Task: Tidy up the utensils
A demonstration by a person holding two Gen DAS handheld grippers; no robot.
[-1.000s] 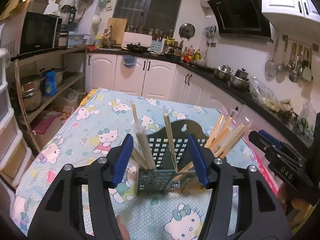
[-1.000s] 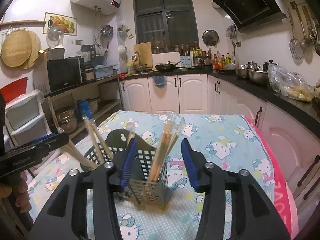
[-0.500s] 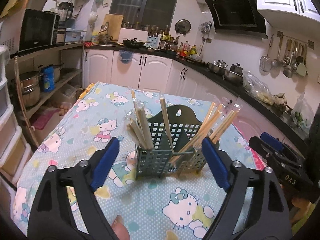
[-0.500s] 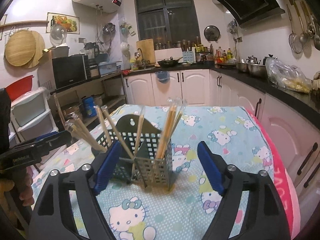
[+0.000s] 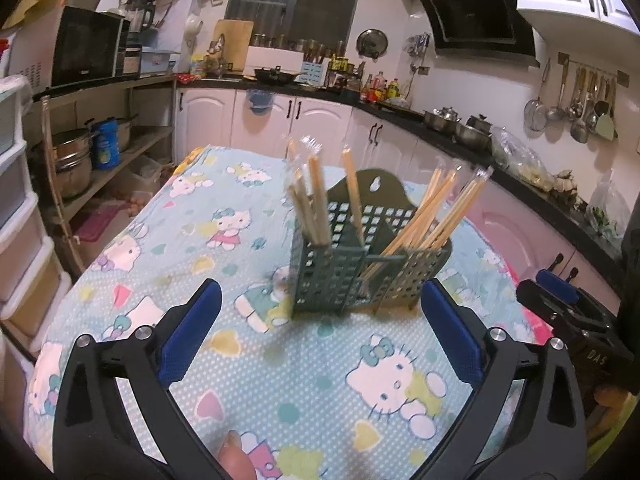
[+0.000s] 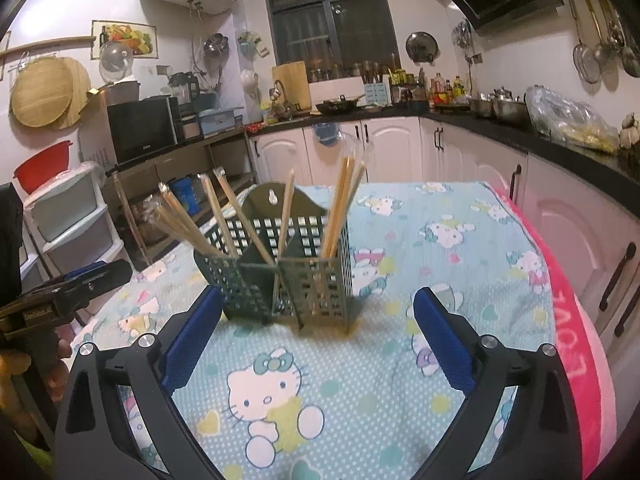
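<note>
A dark green perforated utensil holder [image 5: 352, 276] stands upright on the cartoon-cat tablecloth [image 5: 280, 384]. It also shows in the right wrist view [image 6: 288, 280]. Wrapped wooden chopsticks [image 5: 320, 196] stand in its two compartments, seen too in the right wrist view [image 6: 340, 208]. My left gripper [image 5: 320, 336] is open and empty, a short way in front of the holder. My right gripper [image 6: 318, 338] is open and empty, also just in front of the holder. The right gripper shows at the right edge of the left wrist view [image 5: 568, 312], the left gripper at the left edge of the right view [image 6: 72, 292].
Kitchen counters with pots [image 5: 460, 124] run behind and right of the table. A shelf with a microwave [image 5: 88, 48] and plastic drawers [image 5: 16, 216] stand to the left. A pink cloth [image 6: 576, 320] lines the table's right edge.
Both grippers opened and pulled back from the holder, which was between their jaws a second ago. The holder now stands free on the cloth.
</note>
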